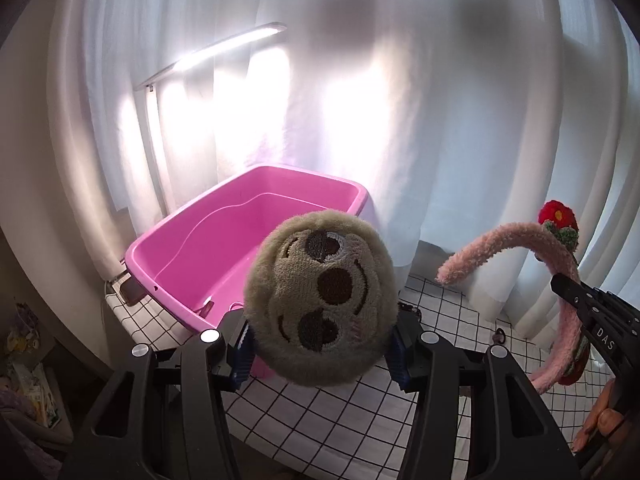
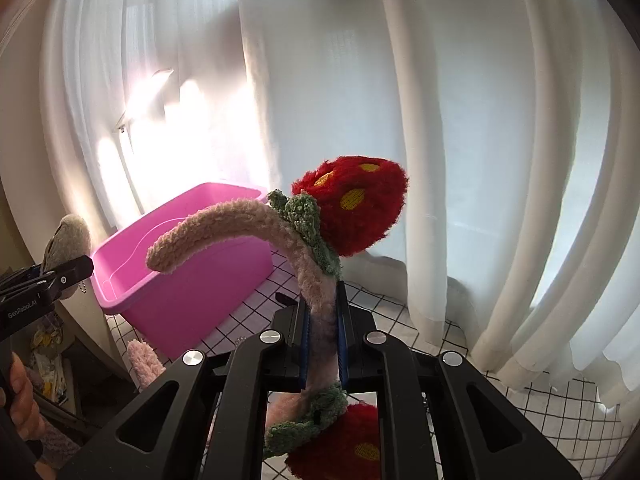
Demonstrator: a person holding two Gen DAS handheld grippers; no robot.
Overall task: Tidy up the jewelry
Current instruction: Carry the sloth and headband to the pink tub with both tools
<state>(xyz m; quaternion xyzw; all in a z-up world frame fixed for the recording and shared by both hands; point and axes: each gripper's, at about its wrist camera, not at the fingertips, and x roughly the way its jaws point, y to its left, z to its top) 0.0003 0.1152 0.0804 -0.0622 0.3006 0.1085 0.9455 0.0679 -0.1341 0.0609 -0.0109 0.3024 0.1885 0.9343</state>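
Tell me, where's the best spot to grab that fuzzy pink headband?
On the thin band, just below the strawberry, pinching it from both flat sides. The right hand-held gripper grips there; the berries look too bulky and soft.

A: What's the right gripper (image 2: 322, 336) got?

B: Its blue pads are pinched tight on a fuzzy pink headband (image 2: 224, 228). The band arches up and left, with a red plush strawberry (image 2: 360, 208) on green leaves near the top and a second one down by the gripper body.

A: And behind it?

B: A pink plastic bin (image 2: 188, 280) on the checked tablecloth (image 2: 400, 316), white curtains (image 2: 460, 160) beyond. At the left edge, the left gripper (image 2: 76, 270) holds a beige plush (image 2: 68, 240).
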